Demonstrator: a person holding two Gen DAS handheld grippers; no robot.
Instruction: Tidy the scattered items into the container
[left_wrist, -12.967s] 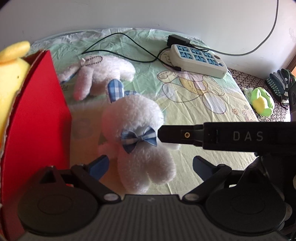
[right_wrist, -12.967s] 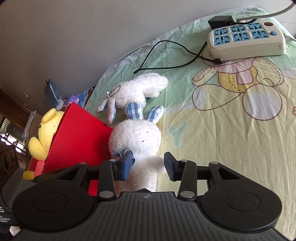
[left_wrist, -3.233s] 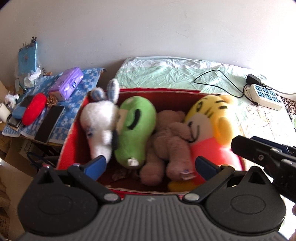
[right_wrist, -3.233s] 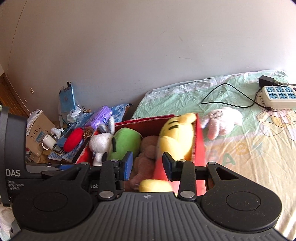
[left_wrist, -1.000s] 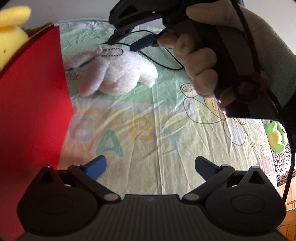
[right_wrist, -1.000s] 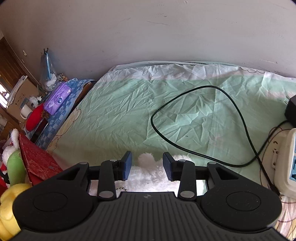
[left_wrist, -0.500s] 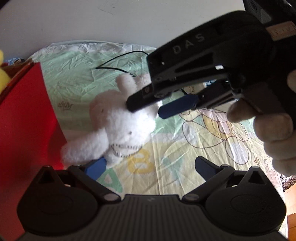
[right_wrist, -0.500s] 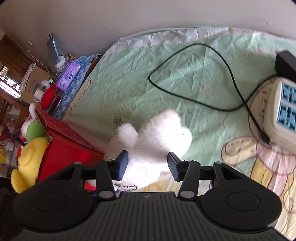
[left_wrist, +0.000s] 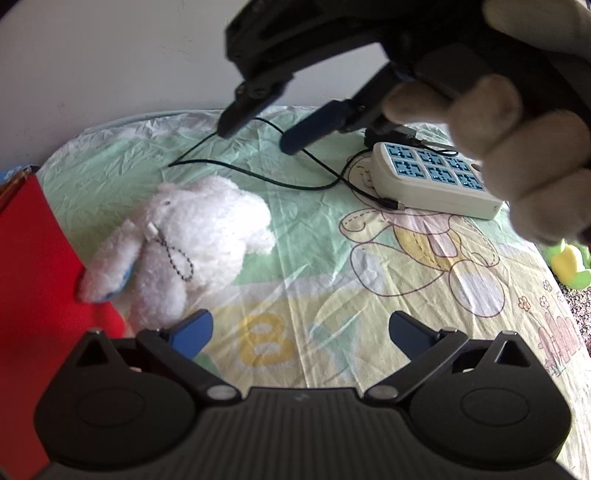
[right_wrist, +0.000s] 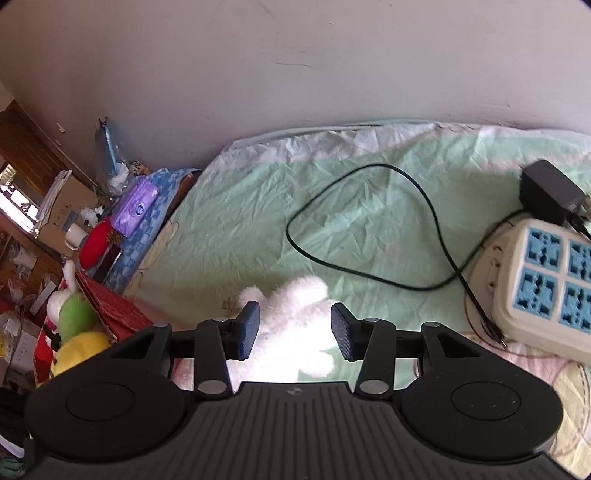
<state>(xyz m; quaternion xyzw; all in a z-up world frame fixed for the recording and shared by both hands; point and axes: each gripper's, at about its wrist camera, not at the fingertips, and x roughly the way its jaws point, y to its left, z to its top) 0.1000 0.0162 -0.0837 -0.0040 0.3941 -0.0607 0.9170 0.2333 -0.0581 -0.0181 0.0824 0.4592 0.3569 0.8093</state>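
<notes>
A white plush toy (left_wrist: 192, 236) with a bead chain lies on the bed sheet, one limb against the red box (left_wrist: 26, 295). In the left wrist view my right gripper (left_wrist: 255, 138) hangs above the toy, a hand around its handle. Its jaws are closing with nothing pressed between them. From the right wrist view the toy (right_wrist: 295, 325) shows below and between the pads of the right gripper (right_wrist: 295, 330). My left gripper (left_wrist: 299, 330) stands open just right of the toy, holding nothing. The red box (right_wrist: 110, 314) holds green, yellow and white plush toys.
A white power strip (left_wrist: 432, 184) and a black cable (left_wrist: 258, 177) lie on the sheet behind the toy. A green and yellow toy (left_wrist: 569, 266) lies on the floor at the right. A cluttered side table with a purple pack (right_wrist: 136, 206) stands beyond the box.
The white toy has been dragged toward the red box and has rolled over. The right gripper has let it go and risen above it. The left gripper has hardly moved.
</notes>
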